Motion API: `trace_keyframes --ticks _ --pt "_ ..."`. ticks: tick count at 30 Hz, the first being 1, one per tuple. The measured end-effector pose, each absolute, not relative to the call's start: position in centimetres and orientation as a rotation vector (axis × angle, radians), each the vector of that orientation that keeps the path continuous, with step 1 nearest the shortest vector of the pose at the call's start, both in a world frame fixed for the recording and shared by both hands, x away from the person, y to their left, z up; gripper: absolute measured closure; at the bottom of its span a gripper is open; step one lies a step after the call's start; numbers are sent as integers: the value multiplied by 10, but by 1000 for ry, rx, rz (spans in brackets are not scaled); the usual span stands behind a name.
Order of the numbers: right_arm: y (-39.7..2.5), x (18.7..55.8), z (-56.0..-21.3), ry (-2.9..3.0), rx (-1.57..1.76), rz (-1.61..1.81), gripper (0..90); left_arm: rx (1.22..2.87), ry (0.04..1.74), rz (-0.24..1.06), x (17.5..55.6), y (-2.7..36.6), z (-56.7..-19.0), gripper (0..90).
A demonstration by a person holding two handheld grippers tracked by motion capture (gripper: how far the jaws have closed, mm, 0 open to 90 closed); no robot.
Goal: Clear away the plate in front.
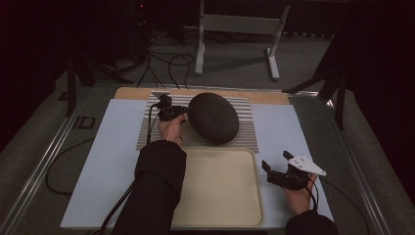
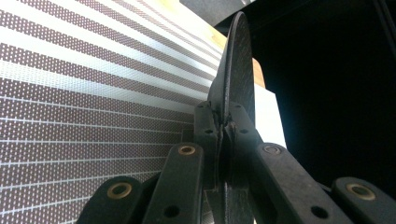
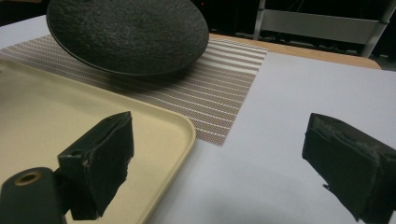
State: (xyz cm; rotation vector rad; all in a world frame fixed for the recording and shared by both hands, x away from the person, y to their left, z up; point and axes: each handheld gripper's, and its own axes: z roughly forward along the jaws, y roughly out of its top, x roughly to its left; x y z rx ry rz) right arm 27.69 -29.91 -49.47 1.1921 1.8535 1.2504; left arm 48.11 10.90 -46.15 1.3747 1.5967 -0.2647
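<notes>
Left tongs (image 2: 223,122) clamp plate (image 1: 213,117) rim | right tongs (image 3: 219,163) spread, beside tray (image 1: 222,188)

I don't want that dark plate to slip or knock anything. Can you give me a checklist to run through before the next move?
1. Left gripper shut on the plate's rim: ok, jaws pinch the edge.
2. Plate off the striped mat: ok; in the right gripper view it hangs tilted, with its shadow on the mat.
3. Tray free to take the plate: ok, its cream surface is bare.
4. Right gripper out of the way: ok, open beside the tray's right edge on the white sheet.
5. Grip deep enough to hold the tilt: cannot tell.
</notes>
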Motion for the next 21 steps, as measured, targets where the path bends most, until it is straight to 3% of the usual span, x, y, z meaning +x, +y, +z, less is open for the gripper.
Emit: trace_keyframes --ticks 21 --pt "-299 277 -495 1852 1192 1251 91 1368 1569 -308 469 118 -440 856"
